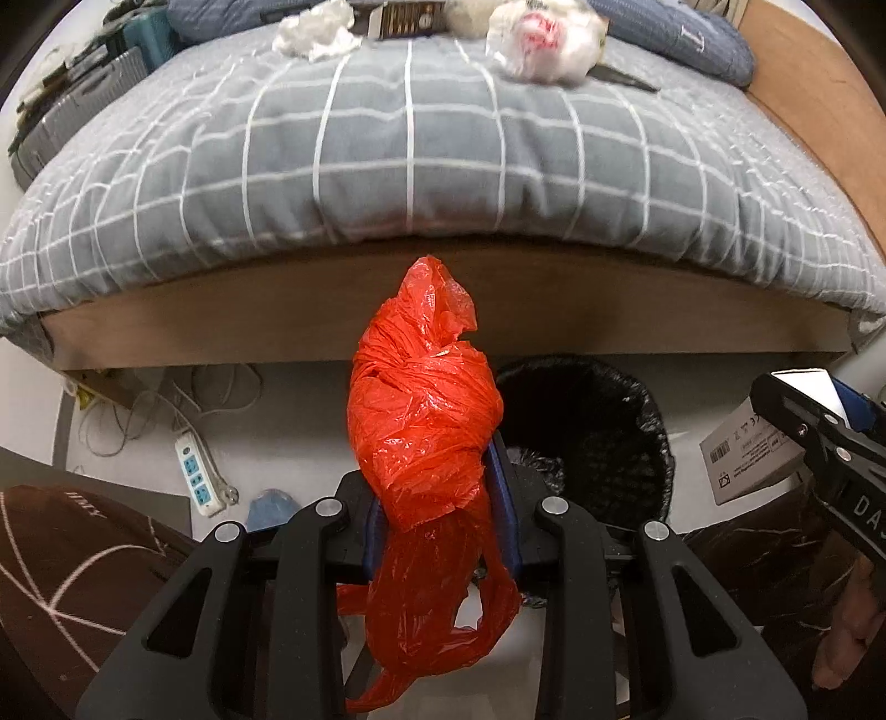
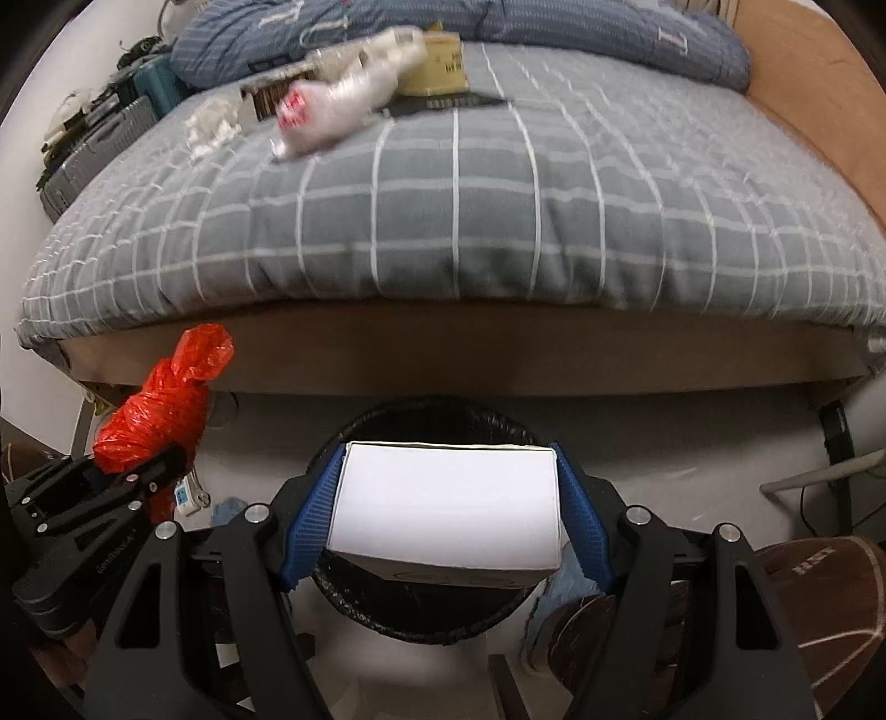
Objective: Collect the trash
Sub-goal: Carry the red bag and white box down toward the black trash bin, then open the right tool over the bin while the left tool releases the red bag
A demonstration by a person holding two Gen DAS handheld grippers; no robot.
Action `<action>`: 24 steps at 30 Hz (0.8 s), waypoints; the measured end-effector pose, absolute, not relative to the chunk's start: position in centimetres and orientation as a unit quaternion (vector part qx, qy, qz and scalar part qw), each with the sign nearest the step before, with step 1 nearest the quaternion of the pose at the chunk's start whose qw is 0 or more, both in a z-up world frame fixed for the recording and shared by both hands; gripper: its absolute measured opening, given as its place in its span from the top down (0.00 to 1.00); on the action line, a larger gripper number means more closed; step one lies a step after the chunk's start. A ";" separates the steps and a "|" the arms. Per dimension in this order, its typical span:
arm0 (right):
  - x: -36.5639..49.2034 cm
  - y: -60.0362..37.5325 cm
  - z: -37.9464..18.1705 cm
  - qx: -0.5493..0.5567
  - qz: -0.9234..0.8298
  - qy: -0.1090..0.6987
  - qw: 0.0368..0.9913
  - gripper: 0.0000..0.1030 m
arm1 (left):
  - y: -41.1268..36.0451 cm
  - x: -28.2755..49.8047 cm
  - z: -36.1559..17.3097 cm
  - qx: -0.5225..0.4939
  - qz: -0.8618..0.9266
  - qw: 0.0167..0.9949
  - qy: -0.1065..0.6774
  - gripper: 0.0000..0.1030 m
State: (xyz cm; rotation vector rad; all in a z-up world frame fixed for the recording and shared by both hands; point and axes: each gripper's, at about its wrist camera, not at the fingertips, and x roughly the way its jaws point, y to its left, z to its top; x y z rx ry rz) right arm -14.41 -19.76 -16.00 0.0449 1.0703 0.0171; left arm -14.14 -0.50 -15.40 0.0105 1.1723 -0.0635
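My left gripper (image 1: pixel 443 498) is shut on a knotted red plastic bag (image 1: pixel 426 421), held above the floor just left of the black-lined trash bin (image 1: pixel 598 443). The bag also shows in the right wrist view (image 2: pixel 160 410), with the left gripper (image 2: pixel 111 476) below it. My right gripper (image 2: pixel 448 509) is shut on a white cardboard box (image 2: pixel 448 504), held right over the bin's opening (image 2: pixel 387 426). The box and right gripper show at the right of the left wrist view (image 1: pixel 747 459). More trash lies on the bed: crumpled white tissue (image 1: pixel 318 30) and a white-and-red plastic bag (image 1: pixel 545 39).
The bed with a grey checked duvet (image 1: pixel 415 166) and wooden frame (image 1: pixel 221 327) fills the far side. A power strip (image 1: pixel 199 476) and cables lie on the floor at left. Suitcases (image 2: pixel 99 149) stand beside the bed. Brown slippers (image 1: pixel 72 559) are near me.
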 end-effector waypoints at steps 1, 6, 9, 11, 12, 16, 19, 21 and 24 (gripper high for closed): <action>-14.2 -19.8 -16.5 0.022 0.007 0.515 0.857 0.33 | -0.5 -14.1 -15.8 0.006 -0.030 0.831 0.555 0.70; -13.3 -19.3 -19.4 0.017 0.007 0.542 0.840 0.33 | -0.3 -13.5 -18.3 -0.001 -0.035 0.814 0.580 0.70; -12.8 -18.7 -20.9 0.010 0.010 0.556 0.831 0.33 | -0.4 -13.2 -19.5 0.002 -0.035 0.809 0.587 0.70; -12.4 -18.2 -21.7 0.006 0.013 0.563 0.826 0.33 | -0.4 -12.9 -20.2 0.003 -0.034 0.805 0.592 0.70; -12.3 -18.1 -22.0 0.005 0.013 0.565 0.825 0.33 | -0.4 -12.8 -20.8 0.004 -0.031 0.803 0.595 0.70; -11.6 -17.5 -23.4 0.001 0.017 0.579 0.815 0.33 | -0.1 -12.3 -22.2 0.007 -0.022 0.794 0.608 0.70; -11.1 -16.9 -24.5 0.001 0.020 0.589 0.808 0.33 | 0.7 -12.1 -23.0 0.003 -0.016 0.788 0.616 0.70; -10.7 -16.7 -25.1 0.001 0.024 0.593 0.805 0.33 | 1.2 -11.9 -23.3 0.000 -0.010 0.785 0.620 0.70; -10.3 -15.9 -25.8 -0.002 0.029 0.598 0.801 0.33 | 1.9 -11.9 -23.7 -0.004 -0.007 0.782 0.624 0.70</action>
